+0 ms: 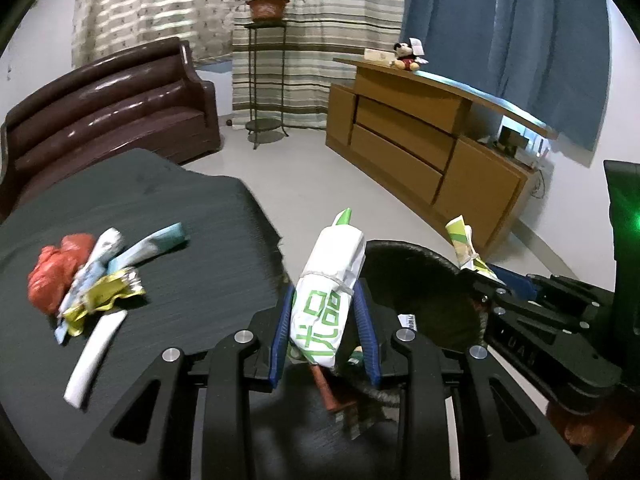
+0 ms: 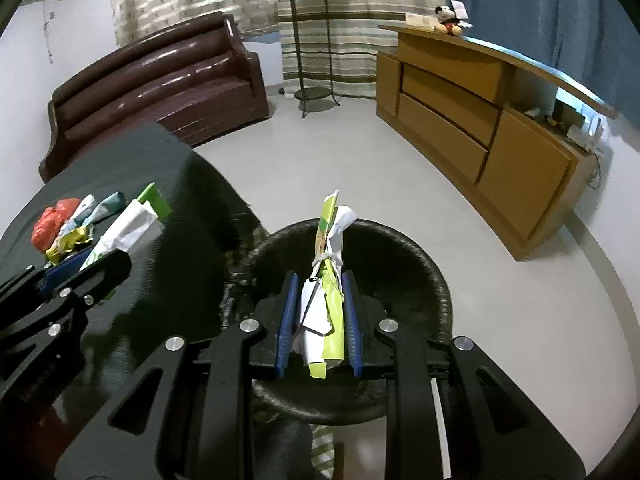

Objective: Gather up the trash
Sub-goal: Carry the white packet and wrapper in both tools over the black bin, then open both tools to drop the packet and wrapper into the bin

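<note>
My left gripper (image 1: 325, 304) is shut on a white paper bundle with green print (image 1: 328, 292), tied with a band, at the dark table's right edge beside the black bin (image 1: 424, 276). My right gripper (image 2: 319, 312) is shut on a tied green and white paper bundle (image 2: 326, 292), held over the open black bin (image 2: 420, 264). The right gripper also shows in the left wrist view (image 1: 486, 276), the left one in the right wrist view (image 2: 80, 264). More trash lies on the table: a red crumpled bag (image 1: 54, 274), foil wrappers (image 1: 102, 294) and a white strip (image 1: 94, 354).
The dark table (image 1: 192, 216) fills the left. A brown sofa (image 1: 108, 104) stands behind it. A wooden cabinet (image 1: 420, 148) with a plush toy (image 1: 406, 58) runs along the right wall. A plant stand (image 1: 266, 68) is by the curtains. Pale floor (image 2: 360, 152) lies between.
</note>
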`<state>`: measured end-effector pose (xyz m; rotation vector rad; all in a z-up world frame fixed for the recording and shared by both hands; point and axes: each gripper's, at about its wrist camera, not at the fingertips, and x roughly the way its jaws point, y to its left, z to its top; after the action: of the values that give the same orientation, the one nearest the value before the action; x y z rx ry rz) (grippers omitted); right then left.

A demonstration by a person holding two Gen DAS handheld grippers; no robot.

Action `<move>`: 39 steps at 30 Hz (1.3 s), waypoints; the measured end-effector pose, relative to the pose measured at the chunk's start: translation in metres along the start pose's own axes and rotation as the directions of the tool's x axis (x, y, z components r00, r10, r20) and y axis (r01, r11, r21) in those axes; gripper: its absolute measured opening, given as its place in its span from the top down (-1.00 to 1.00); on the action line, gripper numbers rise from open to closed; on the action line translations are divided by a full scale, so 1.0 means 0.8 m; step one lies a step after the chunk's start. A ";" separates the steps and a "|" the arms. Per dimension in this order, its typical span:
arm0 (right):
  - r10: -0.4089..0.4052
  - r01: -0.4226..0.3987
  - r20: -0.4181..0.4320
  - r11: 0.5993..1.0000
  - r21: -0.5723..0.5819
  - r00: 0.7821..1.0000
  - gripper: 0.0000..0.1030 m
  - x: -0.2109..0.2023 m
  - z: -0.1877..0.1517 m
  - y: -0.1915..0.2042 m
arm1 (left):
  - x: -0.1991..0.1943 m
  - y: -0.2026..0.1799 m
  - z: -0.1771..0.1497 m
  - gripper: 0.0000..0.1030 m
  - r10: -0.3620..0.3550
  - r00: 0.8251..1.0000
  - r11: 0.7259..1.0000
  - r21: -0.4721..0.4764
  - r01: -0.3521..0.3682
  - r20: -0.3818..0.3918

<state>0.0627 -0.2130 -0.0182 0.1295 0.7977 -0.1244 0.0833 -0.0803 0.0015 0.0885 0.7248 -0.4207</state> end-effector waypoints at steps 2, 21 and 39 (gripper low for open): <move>-0.004 0.004 -0.001 1.000 0.011 1.000 0.57 0.002 0.001 -0.008 | 0.006 -0.008 0.001 0.39 0.000 1.000 1.000 0.012 0.000 -0.002; -0.018 0.019 -0.014 0.997 0.072 1.000 0.56 0.025 0.006 -0.048 | 0.047 -0.043 0.016 0.38 -0.004 0.999 0.998 0.069 0.007 -0.046; -0.020 0.019 0.010 0.996 0.084 1.000 0.30 0.017 0.007 -0.041 | 0.030 -0.022 0.020 -0.08 0.044 0.999 0.999 0.026 -0.044 -0.010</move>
<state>0.0706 -0.2467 -0.0261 0.1999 0.7829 -0.1768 0.1020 -0.1083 -0.0013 0.1311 0.7270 -0.3882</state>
